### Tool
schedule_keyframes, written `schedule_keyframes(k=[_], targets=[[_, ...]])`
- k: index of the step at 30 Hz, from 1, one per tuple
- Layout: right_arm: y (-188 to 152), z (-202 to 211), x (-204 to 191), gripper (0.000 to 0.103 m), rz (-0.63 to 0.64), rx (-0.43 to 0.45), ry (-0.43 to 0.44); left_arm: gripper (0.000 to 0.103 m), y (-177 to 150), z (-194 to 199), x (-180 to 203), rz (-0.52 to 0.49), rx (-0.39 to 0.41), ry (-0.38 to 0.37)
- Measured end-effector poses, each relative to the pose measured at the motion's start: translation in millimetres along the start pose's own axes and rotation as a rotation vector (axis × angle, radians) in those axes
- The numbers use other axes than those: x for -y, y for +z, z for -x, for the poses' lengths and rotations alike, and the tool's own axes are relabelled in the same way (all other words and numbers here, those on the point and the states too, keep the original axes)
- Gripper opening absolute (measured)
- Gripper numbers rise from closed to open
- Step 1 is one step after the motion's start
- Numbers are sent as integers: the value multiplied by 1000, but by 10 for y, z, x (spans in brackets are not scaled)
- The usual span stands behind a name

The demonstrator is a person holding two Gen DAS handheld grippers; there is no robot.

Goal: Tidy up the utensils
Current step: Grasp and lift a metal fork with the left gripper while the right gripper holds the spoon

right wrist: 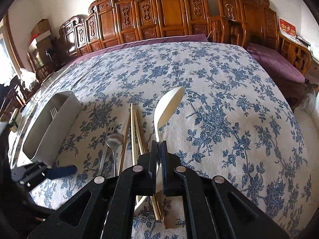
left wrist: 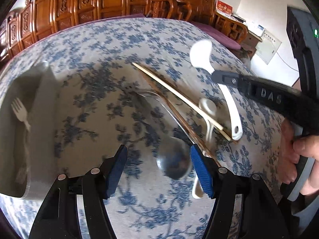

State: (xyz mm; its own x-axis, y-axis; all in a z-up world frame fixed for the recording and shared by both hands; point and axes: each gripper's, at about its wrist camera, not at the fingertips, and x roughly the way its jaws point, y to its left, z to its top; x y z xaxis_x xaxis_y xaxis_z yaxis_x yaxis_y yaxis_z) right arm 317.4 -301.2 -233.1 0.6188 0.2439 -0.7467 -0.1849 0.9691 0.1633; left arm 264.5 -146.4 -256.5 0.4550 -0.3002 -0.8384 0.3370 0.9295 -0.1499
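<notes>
My right gripper (right wrist: 159, 144) is shut on the handle of a large white spoon (right wrist: 169, 107), whose bowl points away from me. In the left wrist view the same large white spoon (left wrist: 201, 53) sits in the right gripper (left wrist: 216, 75) at the right. My left gripper (left wrist: 160, 169) is open above the cloth. The bowl of a metal spoon (left wrist: 173, 159) lies between its blue pads (left wrist: 201, 171), which do not press on it. Chopsticks (left wrist: 179, 97), a metal fork (left wrist: 147, 95) and a small white spoon (left wrist: 208, 107) lie beside it. The left gripper's pad (right wrist: 59, 171) shows at the lower left of the right wrist view.
A white organizer bin (right wrist: 49, 123) stands at the left with a white fork (left wrist: 20, 111) inside. The table wears a blue floral cloth (right wrist: 219, 99). Carved wooden chairs (right wrist: 169, 10) and a purple-cushioned bench (right wrist: 279, 63) line the far side. A hand (left wrist: 305, 143) grips the right tool.
</notes>
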Motion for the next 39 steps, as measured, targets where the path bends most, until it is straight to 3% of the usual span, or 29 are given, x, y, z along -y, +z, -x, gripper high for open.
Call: schedule_keyframes(k=[1,7,9,16,22,31,35,39], targets=[[2,0,-9,5,3,0,1,53,-13,-34,29,-10,-7,-2],[0,-5,-49,5,25,-1,-5,46,-61,-34,92,-38,0,10],[0,-6,-58,5,24,-1,-8,34,-70,-32,105,-44,2,-15],[-2,-25,-70,5,34,-7,-20,19,-91,93,85,-37,22,-54],[-4,-63,-113,5,44,-13,-21,12,-92,154,92,-28,22,-92],[-6,-81,-151,5,52,-15,-28,12,-116,65,82,2,7,-122],[-5,-73,-156,5,51,-12,-23,3,-107,98,49,4,16,-95],[8,-49,-232,5,56,-5,-6,3,-77,221,-49,0,33,-87]])
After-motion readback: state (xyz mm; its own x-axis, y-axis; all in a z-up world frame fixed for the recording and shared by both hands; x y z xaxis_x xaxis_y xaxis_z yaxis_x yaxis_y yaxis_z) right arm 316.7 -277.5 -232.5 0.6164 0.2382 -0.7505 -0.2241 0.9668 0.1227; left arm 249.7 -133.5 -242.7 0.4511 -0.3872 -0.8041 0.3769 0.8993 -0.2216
